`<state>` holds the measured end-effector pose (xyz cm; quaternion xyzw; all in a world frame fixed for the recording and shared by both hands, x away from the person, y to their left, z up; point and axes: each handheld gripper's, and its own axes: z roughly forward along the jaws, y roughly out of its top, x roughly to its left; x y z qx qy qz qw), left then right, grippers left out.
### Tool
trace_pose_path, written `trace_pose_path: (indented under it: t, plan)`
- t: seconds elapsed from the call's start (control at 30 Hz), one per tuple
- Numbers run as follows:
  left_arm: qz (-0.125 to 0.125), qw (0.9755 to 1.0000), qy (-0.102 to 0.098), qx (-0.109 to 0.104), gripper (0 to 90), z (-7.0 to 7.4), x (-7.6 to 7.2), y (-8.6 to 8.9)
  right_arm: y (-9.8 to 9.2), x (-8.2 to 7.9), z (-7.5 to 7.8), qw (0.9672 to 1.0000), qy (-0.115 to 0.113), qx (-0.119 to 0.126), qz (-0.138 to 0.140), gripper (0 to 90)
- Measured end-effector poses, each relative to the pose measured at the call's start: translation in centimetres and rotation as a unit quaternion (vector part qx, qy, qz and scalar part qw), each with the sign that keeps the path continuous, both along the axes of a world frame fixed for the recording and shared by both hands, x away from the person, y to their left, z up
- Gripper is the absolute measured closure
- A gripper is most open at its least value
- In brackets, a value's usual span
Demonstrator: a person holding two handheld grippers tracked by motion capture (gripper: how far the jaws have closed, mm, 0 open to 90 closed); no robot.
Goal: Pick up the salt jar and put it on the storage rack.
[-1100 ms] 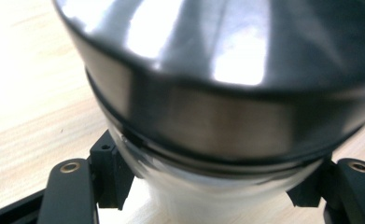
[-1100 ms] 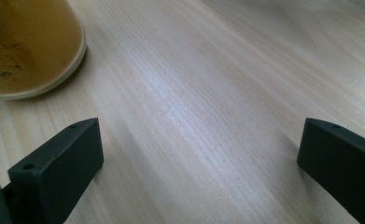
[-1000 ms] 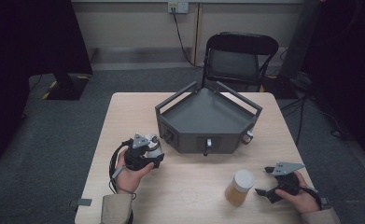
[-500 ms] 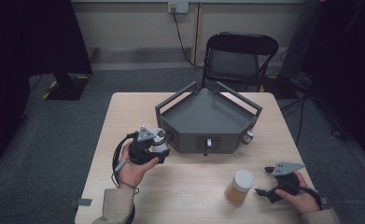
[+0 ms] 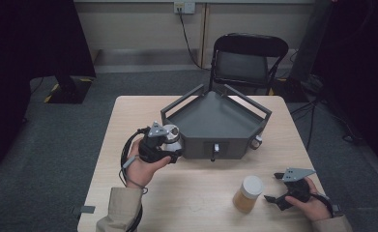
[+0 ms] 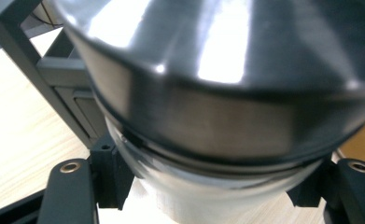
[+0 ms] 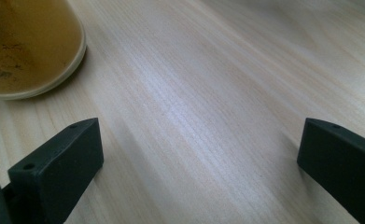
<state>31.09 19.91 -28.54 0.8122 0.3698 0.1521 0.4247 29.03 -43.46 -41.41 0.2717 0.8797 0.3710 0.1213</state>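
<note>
dim room edges, bright glare on the blurred metal lid (image 6: 227,60).

Left gripper (image 5: 169,144) raised off the table, jaws clamped; right gripper (image 5: 273,188) low, jaws spread wide apart.

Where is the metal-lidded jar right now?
In the high view, the metal-lidded jar sits clamped in the left gripper, at the table's left, beside the grey tray's front-left corner.

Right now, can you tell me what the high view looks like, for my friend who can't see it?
The left gripper holds a shiny metal jar beside a grey tray on a wooden table. The right gripper rests open near a jar of yellow stuff. A black chair stands behind.
</note>
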Motion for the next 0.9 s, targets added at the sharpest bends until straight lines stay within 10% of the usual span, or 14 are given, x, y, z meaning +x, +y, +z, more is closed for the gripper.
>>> trace_pose_path:
  t: [0.9]
  plan:
    - [-0.005,0.9996,-0.006,0.027,31.4,3.4,3.3,-3.9,0.0,0.0,0.0,1.0000,0.000,0.000,0.000,0.0]
